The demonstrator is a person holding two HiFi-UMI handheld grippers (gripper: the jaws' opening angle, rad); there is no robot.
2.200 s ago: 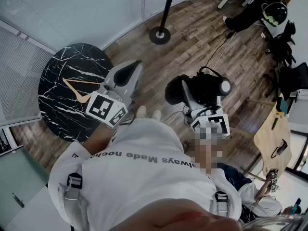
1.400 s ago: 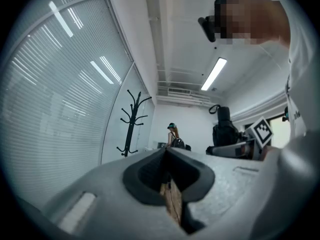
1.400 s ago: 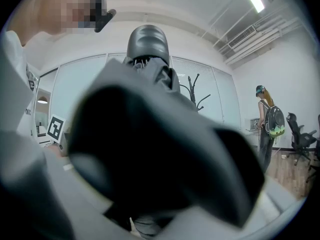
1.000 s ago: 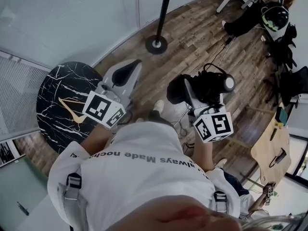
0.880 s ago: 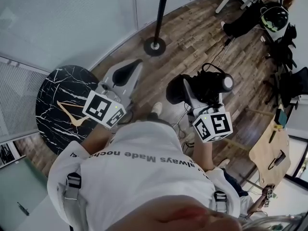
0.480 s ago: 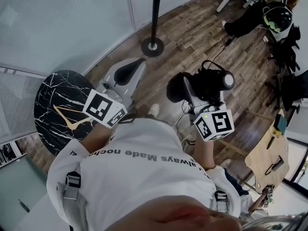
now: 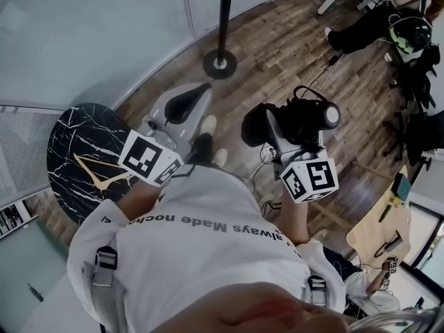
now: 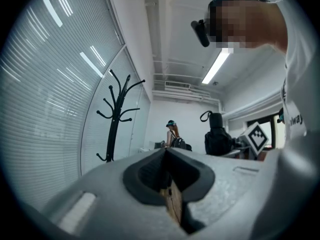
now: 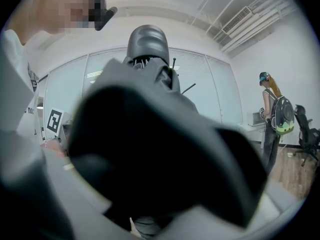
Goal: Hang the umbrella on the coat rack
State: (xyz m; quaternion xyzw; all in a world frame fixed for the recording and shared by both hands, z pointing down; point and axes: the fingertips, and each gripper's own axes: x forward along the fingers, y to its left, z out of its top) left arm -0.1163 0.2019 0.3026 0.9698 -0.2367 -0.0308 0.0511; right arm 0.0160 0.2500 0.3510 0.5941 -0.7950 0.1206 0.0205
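Right gripper [image 7: 276, 129] is clamped on the umbrella [image 7: 316, 116]. It is black and folded, and lies roughly level across the jaws, over the wood floor [image 7: 277, 40]. In the right gripper view the umbrella [image 9: 147, 46] fills nearly the whole frame. Its rounded end cap sticks up past the right gripper [image 9: 150, 154], and the jaws are wide apart around the bundle, pressing on it. A thin strap loop [image 7: 305, 92] stands off the umbrella's top side.

Left gripper [image 7: 198, 96] has its jaws together and nothing between them. In the left gripper view the dark pads meet at the left gripper [image 8: 166, 156] tip, with only a sliver of floor showing below. It points about level, beside the right gripper and apart from it.

The coat rack [image 7: 222, 19] stands ahead of both grippers, a black pole on a round base, near the blinds wall. The umbrella is well apart from it and is not on any hook. In the left gripper view the coat rack [image 8: 117, 116] shows bare curved hooks, upright.

A round black marble counter [image 7: 76, 141] sits to the person's left, with a wooden hanger [image 7: 97, 172] lying flat on it. It is near the left gripper but not touching it.

A second person [image 9: 272, 116] stands far off with a backpack [image 9: 282, 116], and the same person [image 8: 171, 133] shows small in the left gripper view.
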